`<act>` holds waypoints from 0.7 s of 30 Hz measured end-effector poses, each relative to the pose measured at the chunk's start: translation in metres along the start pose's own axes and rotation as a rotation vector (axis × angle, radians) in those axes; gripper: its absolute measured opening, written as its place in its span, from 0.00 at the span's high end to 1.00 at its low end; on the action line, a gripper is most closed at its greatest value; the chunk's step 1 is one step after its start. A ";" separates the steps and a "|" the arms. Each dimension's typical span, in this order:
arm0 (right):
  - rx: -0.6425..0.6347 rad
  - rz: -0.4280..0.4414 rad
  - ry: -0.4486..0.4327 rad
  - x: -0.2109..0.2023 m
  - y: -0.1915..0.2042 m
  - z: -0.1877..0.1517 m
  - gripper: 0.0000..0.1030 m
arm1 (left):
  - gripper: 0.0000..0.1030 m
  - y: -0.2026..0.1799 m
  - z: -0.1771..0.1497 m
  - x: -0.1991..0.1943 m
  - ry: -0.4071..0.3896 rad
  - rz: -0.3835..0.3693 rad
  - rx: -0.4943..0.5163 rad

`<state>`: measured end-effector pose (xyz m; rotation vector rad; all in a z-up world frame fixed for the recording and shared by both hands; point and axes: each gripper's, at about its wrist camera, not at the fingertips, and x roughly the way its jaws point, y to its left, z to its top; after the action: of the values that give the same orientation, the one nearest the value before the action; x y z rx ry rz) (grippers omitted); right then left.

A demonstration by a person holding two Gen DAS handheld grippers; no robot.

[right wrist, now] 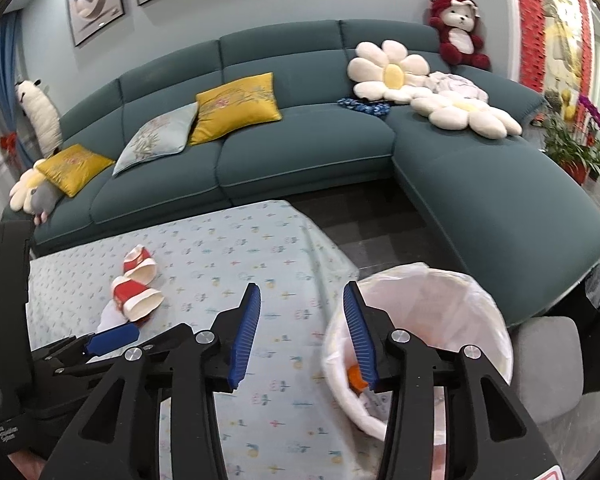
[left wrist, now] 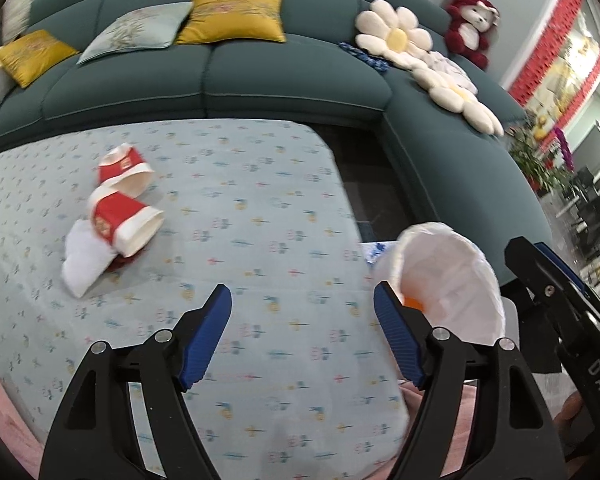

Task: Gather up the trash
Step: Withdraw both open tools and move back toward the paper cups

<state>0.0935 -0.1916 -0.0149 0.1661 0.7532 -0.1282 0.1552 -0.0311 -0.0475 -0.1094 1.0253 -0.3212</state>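
Note:
Two crushed red-and-white paper cups [left wrist: 126,204] lie on their sides on the table's pale blue patterned cloth [left wrist: 260,216], beside a crumpled white tissue [left wrist: 83,258]. They also show in the right wrist view [right wrist: 138,286]. A bin lined with a white bag [right wrist: 424,336] stands at the table's right edge and holds an orange scrap [right wrist: 355,376]. The bin also shows in the left wrist view [left wrist: 448,276]. My left gripper [left wrist: 302,334] is open and empty over the cloth, right of the cups. My right gripper [right wrist: 300,332] is open and empty, between the table edge and the bin.
A dark teal corner sofa [right wrist: 300,148] runs behind and right of the table, with yellow cushions [right wrist: 236,106], flower pillows [right wrist: 388,70] and a red plush bear [right wrist: 458,32]. A grey stool [right wrist: 548,372] stands right of the bin. Potted plants [right wrist: 572,148] stand at far right.

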 end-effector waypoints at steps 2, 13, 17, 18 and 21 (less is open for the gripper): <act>-0.015 0.010 0.003 0.002 0.012 0.000 0.54 | 0.32 0.013 -0.001 -0.002 -0.001 0.010 -0.020; -0.097 0.086 0.058 0.022 0.083 -0.007 0.53 | 0.32 0.104 -0.010 -0.008 0.001 0.074 -0.154; -0.119 0.116 0.086 0.033 0.107 -0.010 0.53 | 0.32 0.138 -0.013 -0.009 0.003 0.098 -0.205; -0.126 0.126 0.095 0.037 0.114 -0.011 0.53 | 0.32 0.143 -0.014 -0.009 0.003 0.101 -0.212; -0.139 0.157 0.120 0.048 0.133 -0.015 0.53 | 0.32 0.166 -0.015 -0.008 0.006 0.115 -0.232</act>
<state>0.1417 -0.0616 -0.0447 0.0999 0.8622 0.0836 0.1737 0.1300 -0.0889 -0.2582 1.0683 -0.0971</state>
